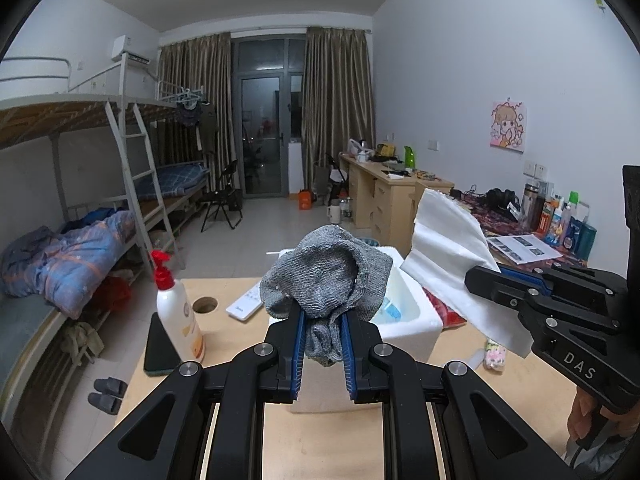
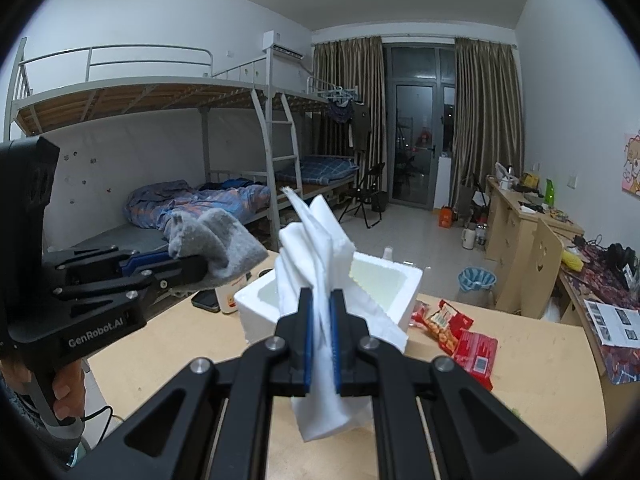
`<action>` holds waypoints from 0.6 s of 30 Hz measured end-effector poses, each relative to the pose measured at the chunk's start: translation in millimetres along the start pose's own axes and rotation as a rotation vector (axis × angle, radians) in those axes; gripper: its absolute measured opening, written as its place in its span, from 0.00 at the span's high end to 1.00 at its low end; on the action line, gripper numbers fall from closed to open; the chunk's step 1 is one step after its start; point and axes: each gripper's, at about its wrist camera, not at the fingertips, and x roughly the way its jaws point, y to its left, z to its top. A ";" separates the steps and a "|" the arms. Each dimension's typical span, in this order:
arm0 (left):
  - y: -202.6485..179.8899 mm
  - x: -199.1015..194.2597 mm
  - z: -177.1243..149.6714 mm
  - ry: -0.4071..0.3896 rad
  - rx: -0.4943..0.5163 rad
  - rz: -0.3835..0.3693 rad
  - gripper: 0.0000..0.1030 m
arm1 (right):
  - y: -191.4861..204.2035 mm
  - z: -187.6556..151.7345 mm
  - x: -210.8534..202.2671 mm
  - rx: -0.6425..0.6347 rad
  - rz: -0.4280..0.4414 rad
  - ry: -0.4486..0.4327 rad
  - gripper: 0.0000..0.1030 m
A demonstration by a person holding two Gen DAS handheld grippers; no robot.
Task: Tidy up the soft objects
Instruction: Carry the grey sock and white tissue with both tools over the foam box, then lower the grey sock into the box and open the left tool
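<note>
Dorm room, wooden table [image 1: 320, 432], white foam box [image 2: 404, 280] at far edge. Left gripper [image 1: 322, 354] pinching grey sock [image 1: 326, 272] above box; soft, limp, light. Right gripper [image 2: 321, 344] clamped on white cloth [image 2: 316, 240]; thin, floppy, best gripped mid-fold

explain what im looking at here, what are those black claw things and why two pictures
Those are handheld grippers: a person squeezes one in each hand, and each carries a wide-angle camera looking along its fingers, hence two pictures. The left gripper is shut on a grey sock; the right gripper is shut on a white cloth. Below them is a wooden table with a white foam box, a lotion bottle, a phone and red snack packets.
</note>
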 end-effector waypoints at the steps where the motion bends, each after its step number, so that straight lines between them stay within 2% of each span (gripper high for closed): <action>1: -0.6 2.7 2.7 0.000 0.002 0.000 0.83 | -1.9 2.4 2.2 0.002 -0.004 0.002 0.90; 12: 2.3 38.1 26.4 0.003 0.011 -0.021 0.83 | -16.5 18.9 29.3 0.013 -0.021 0.026 0.90; 18: 2.4 67.1 31.0 0.035 0.008 -0.044 0.83 | -25.2 23.2 45.2 0.017 -0.029 0.043 0.90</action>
